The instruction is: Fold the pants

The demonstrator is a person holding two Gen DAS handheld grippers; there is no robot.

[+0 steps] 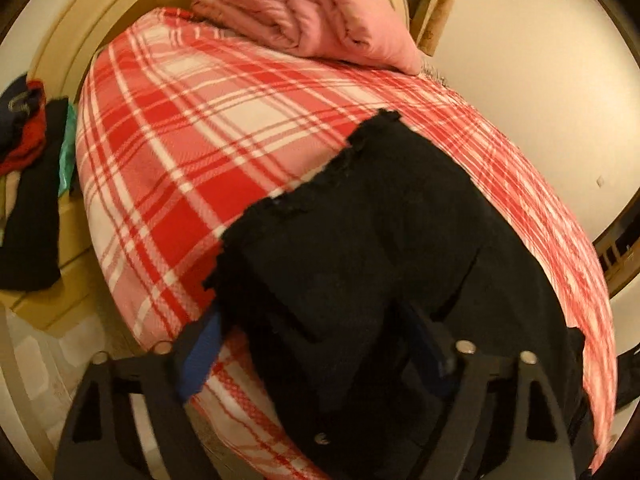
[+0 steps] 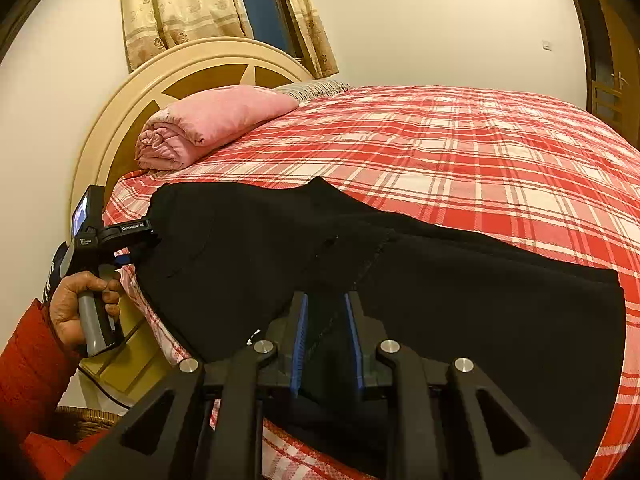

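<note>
Black pants [image 2: 460,288] lie across the near side of the red plaid bed [image 2: 480,152], partly folded, with frayed hems [image 1: 320,196] pointing up the bed in the left wrist view. My right gripper [image 2: 326,320] sits at the pants' near edge with its blue-padded jaws a little apart and black cloth between them. My left gripper [image 1: 316,344] has its jaws wide apart around a thick fold of the pants [image 1: 360,260]. It also shows in the right wrist view [image 2: 132,254], at the pants' left edge.
A rolled pink quilt [image 2: 208,124] lies at the head of the bed by the round headboard [image 2: 120,120]. A pile of dark and red clothes [image 1: 28,184] sits on a bedside stand to the left. A wicker basket [image 2: 80,420] stands below it.
</note>
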